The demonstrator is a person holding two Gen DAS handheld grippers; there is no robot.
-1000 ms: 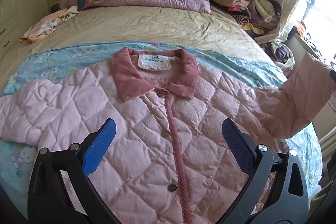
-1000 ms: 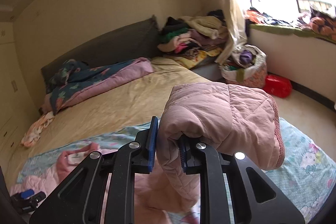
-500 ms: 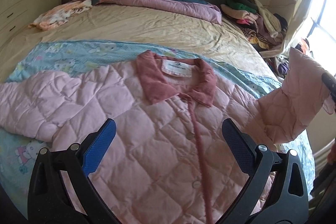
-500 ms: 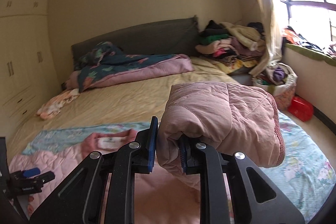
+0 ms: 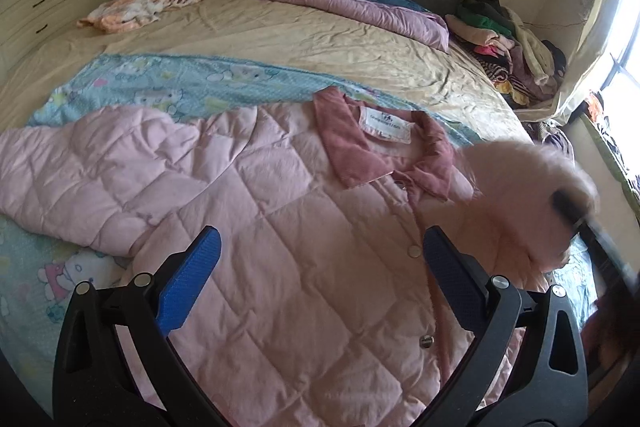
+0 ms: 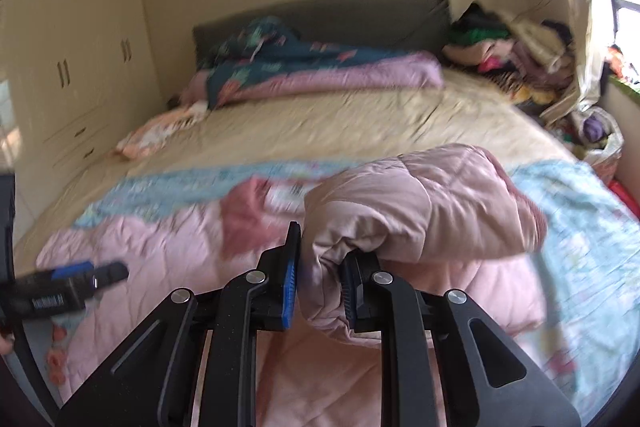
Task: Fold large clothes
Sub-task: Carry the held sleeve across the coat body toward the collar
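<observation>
- At the far left of the left wrist view we see the jacket's (image 5: 280,227) free sleeve (image 5: 80,179) spread flat and wrinkled on the blue blanket (image 5: 168,83), which covers the near part of the bed (image 5: 320,39)
- The jacket itself lies face up and buttoned across that blanket, its darker pink collar (image 5: 384,147) pointing toward the headboard
- Our left gripper (image 5: 320,267) hangs over the jacket's chest with its blue pads (image 5: 192,279) spread wide and nothing between them
- To the right, the other sleeve (image 6: 420,211) is lifted off the bed and bunched; our right gripper (image 6: 316,291) is clenched on a thick fold of it near the cuff
- We judge the jacket to be light, puffy and soft: the quilting will spring back and slide on itself, so folds need pressing flat
- The held sleeve droops over the pads, so a deep bite on the fabric suits it better than a pinch at the edge
- For the free sleeve we would take the cuff end, and for the body the hem or side seam, not the buttons (image 5: 414,250) along the front
</observation>
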